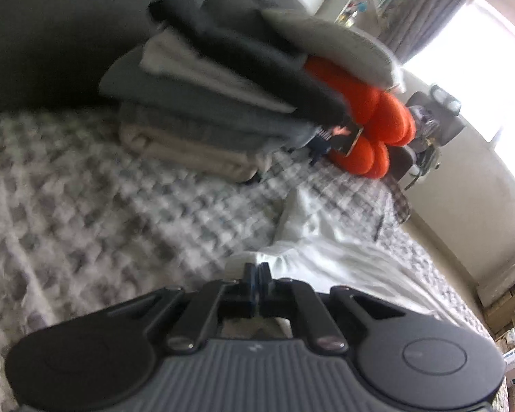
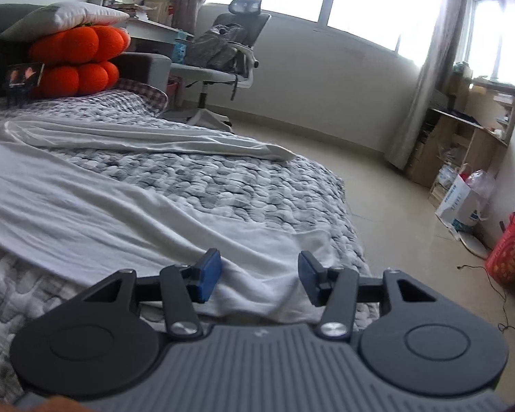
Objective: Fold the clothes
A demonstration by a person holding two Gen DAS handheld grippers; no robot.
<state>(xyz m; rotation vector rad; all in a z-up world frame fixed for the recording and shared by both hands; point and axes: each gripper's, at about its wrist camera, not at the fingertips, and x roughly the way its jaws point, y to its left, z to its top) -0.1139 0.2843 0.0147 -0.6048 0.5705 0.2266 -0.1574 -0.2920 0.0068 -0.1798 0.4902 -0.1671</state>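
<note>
1. Down low, the left tongs (image 1: 256,276) are clenched, their blue pads pressed together right at a bunched edge of the white garment (image 1: 329,240); whether cloth is pinched between them cannot be told.
2. Meanwhile the right tongs (image 2: 259,276) stand released, blue pads (image 2: 207,273) well apart, with a corner of the white garment (image 2: 86,206) lying between and beneath them, not pressed.
3. That garment is spread flat on the bed (image 2: 223,178), over its grey quilted cover, one long fold reaching toward the bed's far edge.
4. Farther up the bed from the garment, a stack of folded clothes (image 1: 206,103) sits against the dark headboard (image 1: 51,34).
5. Beside that stack lie orange cushions (image 2: 79,58) with a pale pillow (image 2: 68,17) on top.
6. Beyond the bed, an office chair (image 2: 223,58) stands on the floor.
</note>
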